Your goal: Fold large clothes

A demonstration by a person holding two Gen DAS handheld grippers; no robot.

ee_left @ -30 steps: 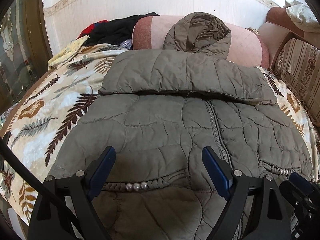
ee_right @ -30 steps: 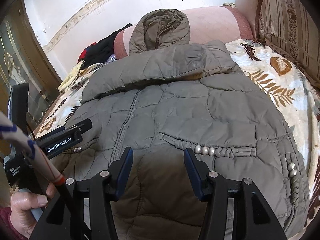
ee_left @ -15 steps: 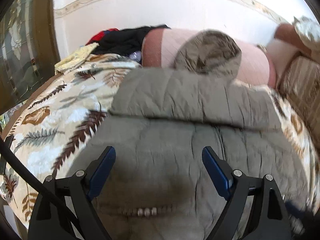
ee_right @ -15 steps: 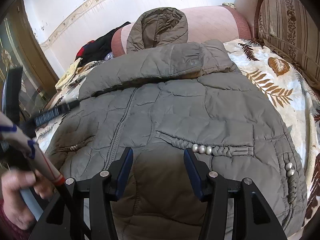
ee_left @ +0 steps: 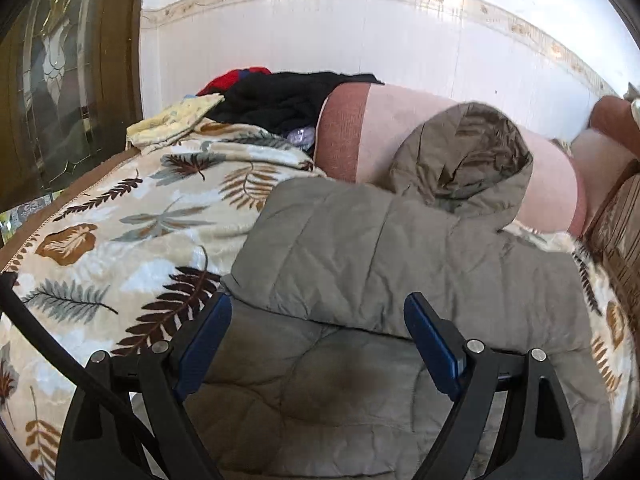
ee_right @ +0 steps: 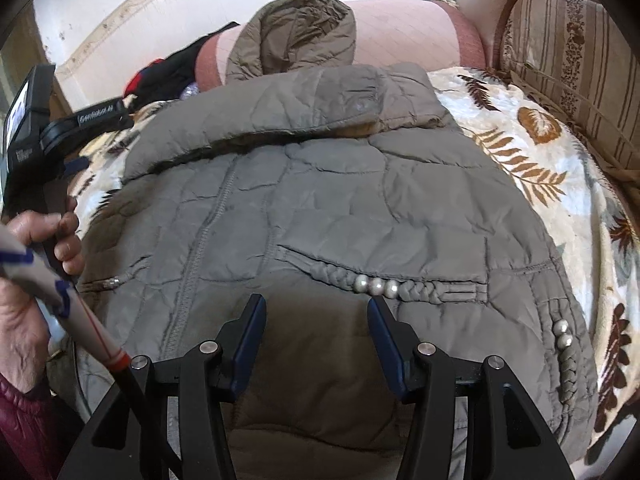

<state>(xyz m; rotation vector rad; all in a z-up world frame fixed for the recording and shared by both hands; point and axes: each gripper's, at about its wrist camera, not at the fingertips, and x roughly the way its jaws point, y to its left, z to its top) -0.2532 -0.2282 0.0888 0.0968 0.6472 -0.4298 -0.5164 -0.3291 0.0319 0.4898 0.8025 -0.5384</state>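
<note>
An olive-grey quilted hooded jacket (ee_right: pixel 360 208) lies front-up on a leaf-print blanket (ee_left: pixel 120 240). Both sleeves are folded across the chest as a band (ee_left: pixel 400 264), and the hood (ee_left: pixel 468 164) rests against a pink bolster. My left gripper (ee_left: pixel 318 320) is open and empty, hovering over the jacket's left shoulder near the folded sleeve's edge. My right gripper (ee_right: pixel 316 312) is open and empty above the lower front, close to the braided pocket with pearl beads (ee_right: pixel 376 286). The left gripper's body (ee_right: pixel 60 128) shows in the right wrist view at the jacket's left side.
A pink bolster (ee_left: pixel 400 128) lies at the back. Black and red clothes (ee_left: pixel 280 96) and a yellow cloth (ee_left: pixel 172 120) are piled at the far left. A striped sofa back (ee_right: pixel 572 64) runs along the right. A wooden glass door (ee_left: pixel 60 80) stands left.
My left gripper has moved forward and up along the jacket's left side, from the pocket area to the folded sleeve band. My right gripper has held nearly still.
</note>
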